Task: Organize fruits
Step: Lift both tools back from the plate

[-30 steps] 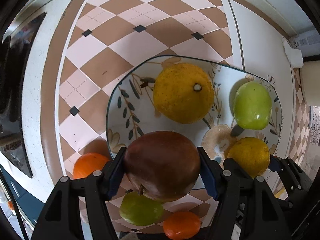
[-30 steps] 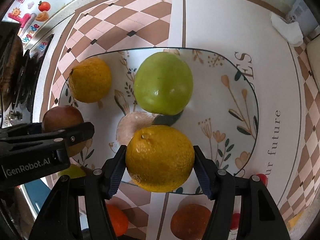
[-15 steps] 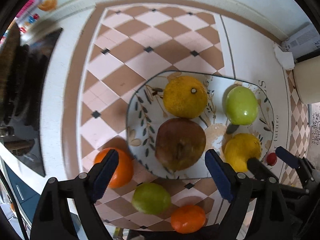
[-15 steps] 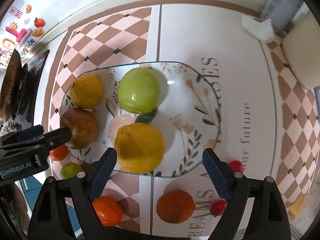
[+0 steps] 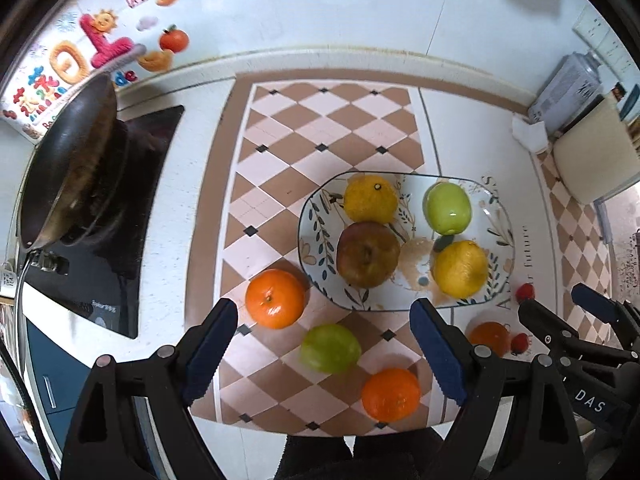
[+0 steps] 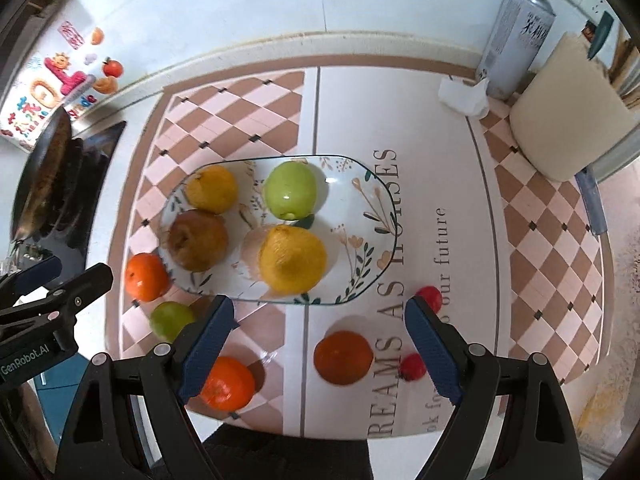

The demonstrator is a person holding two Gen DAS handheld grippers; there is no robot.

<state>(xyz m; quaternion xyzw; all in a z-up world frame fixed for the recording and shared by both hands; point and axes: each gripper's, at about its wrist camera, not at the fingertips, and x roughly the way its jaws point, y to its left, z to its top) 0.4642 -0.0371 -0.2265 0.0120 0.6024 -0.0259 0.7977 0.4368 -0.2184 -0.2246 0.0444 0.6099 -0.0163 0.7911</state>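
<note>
A floral oval plate [image 5: 498, 216] [image 6: 360, 196] holds a brown pear [image 5: 367, 255] [image 6: 197, 241], two yellow citrus fruits [image 5: 370, 199] [image 5: 460, 269] and a green apple [image 5: 447, 208] [image 6: 291, 190]. Off the plate on the counter lie oranges [image 5: 274, 298] [image 5: 391, 394] [image 6: 343, 357], a small green fruit [image 5: 330, 348] [image 6: 171, 320] and small red fruits [image 6: 429, 298]. My left gripper [image 5: 324, 356] is open and empty, above the loose fruit. My right gripper [image 6: 318, 348] is open and empty, near the plate's front edge.
A black pan [image 5: 68, 164] sits on a stove at the left. A spray can [image 6: 516, 36], a crumpled tissue [image 6: 464, 98] and a cream container [image 6: 568, 108] stand at the back right. The tiled wall carries stickers.
Both grippers opened, leaving the brown pear and a yellow citrus on the plate, then pulled up and back from it.
</note>
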